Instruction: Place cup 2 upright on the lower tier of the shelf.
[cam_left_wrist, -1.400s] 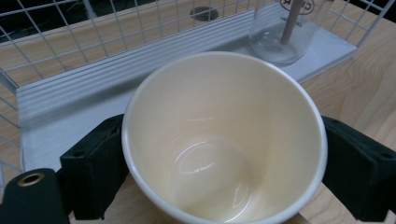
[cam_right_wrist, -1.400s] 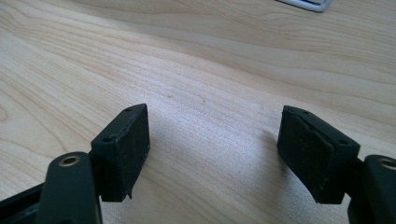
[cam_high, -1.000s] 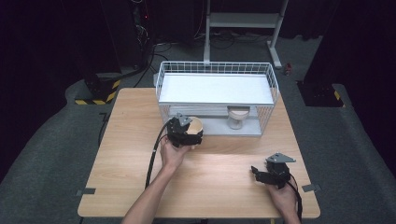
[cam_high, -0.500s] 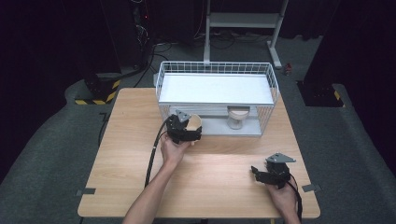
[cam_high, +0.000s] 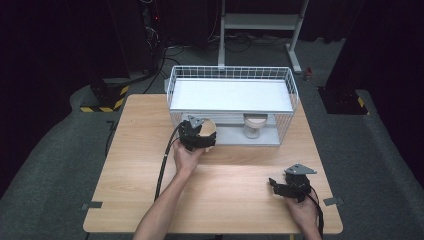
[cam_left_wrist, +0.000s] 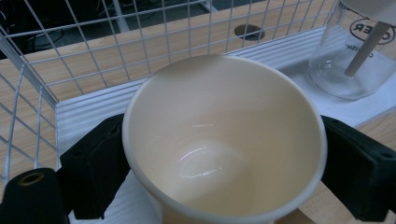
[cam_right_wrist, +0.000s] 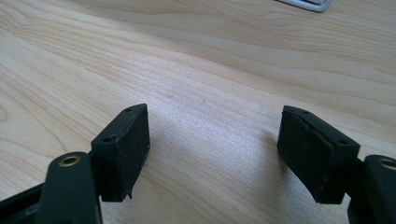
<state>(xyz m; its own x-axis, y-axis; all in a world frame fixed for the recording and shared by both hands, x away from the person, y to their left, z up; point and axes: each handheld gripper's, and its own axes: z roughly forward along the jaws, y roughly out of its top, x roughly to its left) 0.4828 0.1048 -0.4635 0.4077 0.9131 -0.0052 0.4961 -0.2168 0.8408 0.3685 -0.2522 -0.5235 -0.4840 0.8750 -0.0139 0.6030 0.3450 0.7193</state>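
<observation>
Carrying a cream cup (cam_left_wrist: 223, 140), the left gripper (cam_high: 199, 136) has crept forward over the last second and now sits right at the open front of the white wire rack (cam_high: 231, 75), where a moment ago it hung a little farther back over the table (cam_high: 140, 150). That small advance suggests the cup is about to go onto the rack's lower shelf (cam_high: 235, 136), so the carrying looks nearly over and the setting down has yet to come. In the left gripper view the two black jaws press on opposite sides of the cup's wall just below the rim, clamped firmly, with the cup tipped so its empty inside faces the camera. Beyond it, on the same shelf, stands a clear glass jar (cam_left_wrist: 357, 51) with a straw, near enough that the cup should be put down well to its side. Over at the near right corner of the table the right gripper (cam_high: 290, 187) has not budged; its jaws stand wide apart just above the bare wood, holding nothing.
</observation>
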